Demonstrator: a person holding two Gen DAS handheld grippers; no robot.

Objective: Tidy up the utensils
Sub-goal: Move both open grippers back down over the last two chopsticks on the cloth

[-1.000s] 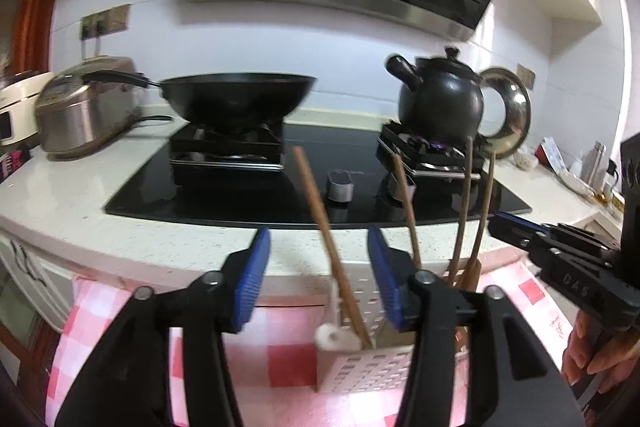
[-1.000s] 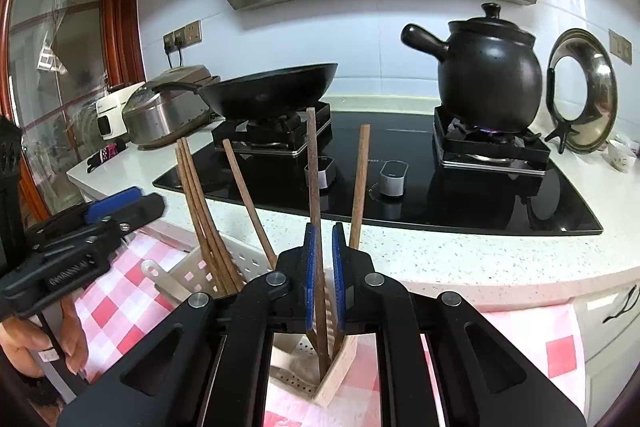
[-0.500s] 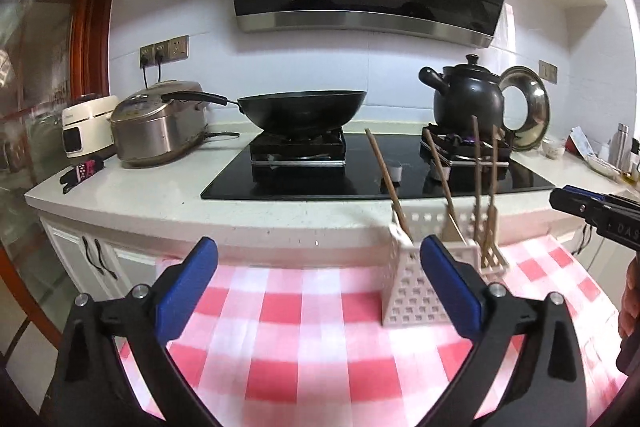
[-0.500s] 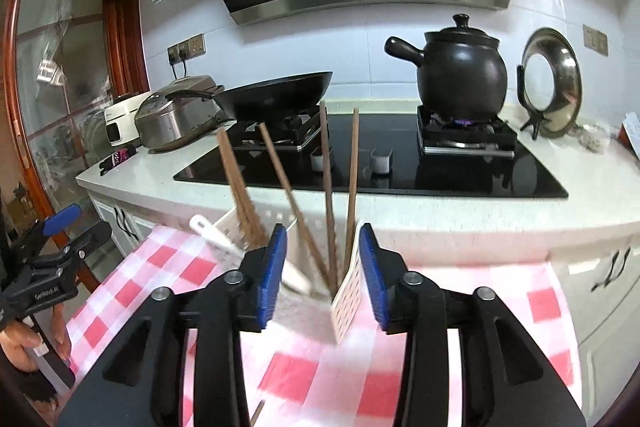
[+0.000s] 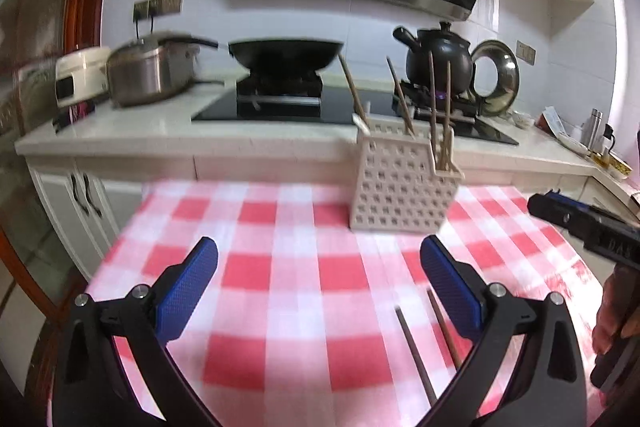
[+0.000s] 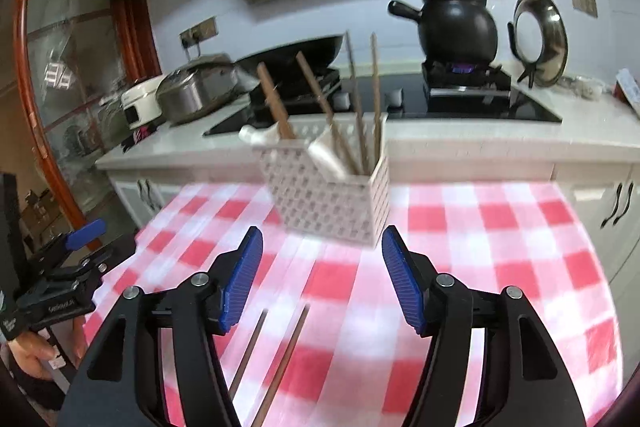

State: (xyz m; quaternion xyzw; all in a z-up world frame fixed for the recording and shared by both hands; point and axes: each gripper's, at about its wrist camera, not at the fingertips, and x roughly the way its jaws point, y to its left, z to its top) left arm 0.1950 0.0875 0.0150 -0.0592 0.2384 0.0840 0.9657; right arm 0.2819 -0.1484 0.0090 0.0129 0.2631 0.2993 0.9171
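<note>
A white perforated utensil holder (image 5: 402, 183) (image 6: 328, 195) stands on the red-checked tablecloth (image 5: 296, 267) (image 6: 460, 247). It holds several brown chopsticks (image 5: 438, 107) (image 6: 360, 99) and a white spoon (image 6: 326, 155). Two more brown chopsticks (image 5: 416, 351) (image 6: 276, 359) lie flat on the cloth near me. My left gripper (image 5: 320, 291) is open and empty, back from the holder. My right gripper (image 6: 322, 275) is open and empty, just in front of the holder. Each gripper shows at the edge of the other's view.
Behind the table runs a counter with a black cooktop (image 5: 280, 107), a wok (image 5: 286, 53), a black clay pot (image 5: 438, 61) (image 6: 456, 23), a steel cooker (image 5: 148, 75) and a lid on a stand (image 6: 540, 35).
My right gripper let go of a chopstick in the holder and opened. Both grippers pulled back from the holder and opened wider. The two chopsticks on the cloth came into view.
</note>
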